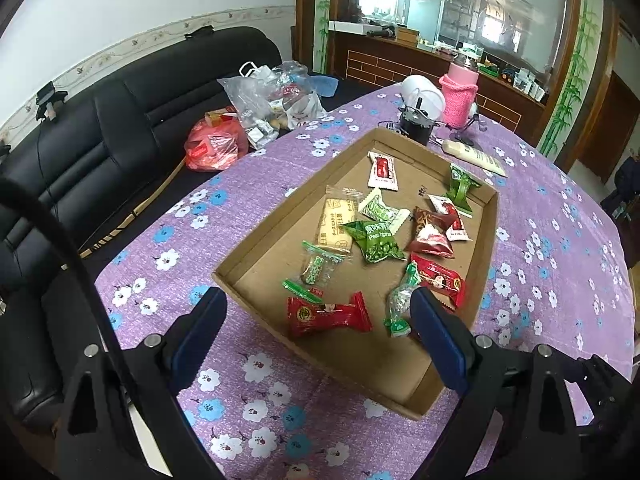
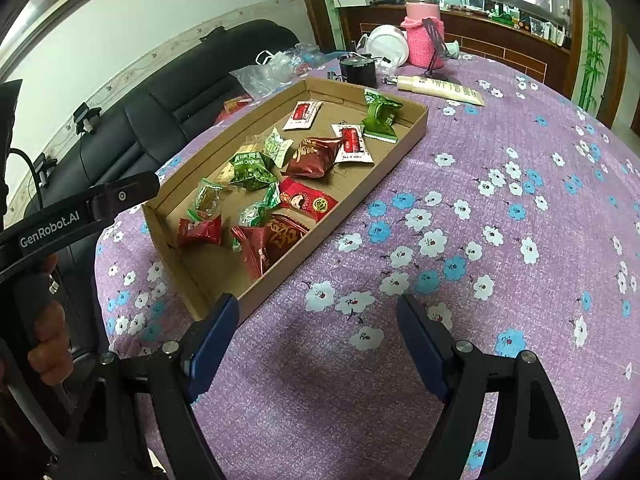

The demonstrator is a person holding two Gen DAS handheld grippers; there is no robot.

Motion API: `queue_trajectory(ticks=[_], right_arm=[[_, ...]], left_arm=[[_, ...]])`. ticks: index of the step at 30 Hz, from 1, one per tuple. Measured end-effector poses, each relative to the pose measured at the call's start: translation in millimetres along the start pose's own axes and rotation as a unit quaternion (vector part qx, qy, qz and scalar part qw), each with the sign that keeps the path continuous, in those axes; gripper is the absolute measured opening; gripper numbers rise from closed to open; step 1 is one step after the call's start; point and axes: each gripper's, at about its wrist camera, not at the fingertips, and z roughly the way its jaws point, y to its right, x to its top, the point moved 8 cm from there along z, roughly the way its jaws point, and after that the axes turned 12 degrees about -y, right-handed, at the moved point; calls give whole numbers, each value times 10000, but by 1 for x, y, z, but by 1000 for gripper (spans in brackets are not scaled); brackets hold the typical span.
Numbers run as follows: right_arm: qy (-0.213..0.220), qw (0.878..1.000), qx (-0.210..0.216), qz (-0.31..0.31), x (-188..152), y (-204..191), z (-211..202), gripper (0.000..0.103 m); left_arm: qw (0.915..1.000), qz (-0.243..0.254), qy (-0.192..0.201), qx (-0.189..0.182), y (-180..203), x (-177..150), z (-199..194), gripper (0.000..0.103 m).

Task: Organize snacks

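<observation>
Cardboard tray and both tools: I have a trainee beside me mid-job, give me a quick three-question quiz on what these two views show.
1. True or false: the left tool is shut on a snack.
2. Which lies outside the cardboard tray? A) the green peas packet B) the cream tube C) the dark red pouch
3. What is under the right tool?

Key:
1. False. Its jaws are open over the tray's near end, with nothing clamped.
2. B. The tube lies on the purple flowered tablecloth beyond the tray.
3. Bare tablecloth beside the tray; its jaws are open and empty.
</observation>
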Motion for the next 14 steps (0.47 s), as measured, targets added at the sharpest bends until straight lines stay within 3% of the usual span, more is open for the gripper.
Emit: queue_trajectory(ticks=[6,14], right_arm=[[-1,10000,0,-11,-1,-1,-1,80],[11,10000,5,29,-3,0,-2,80]], left_arm=[[9999,-60,-116,-87,-1,-1,3,95],[9999,0,69,-103,5,-1,-2,95]])
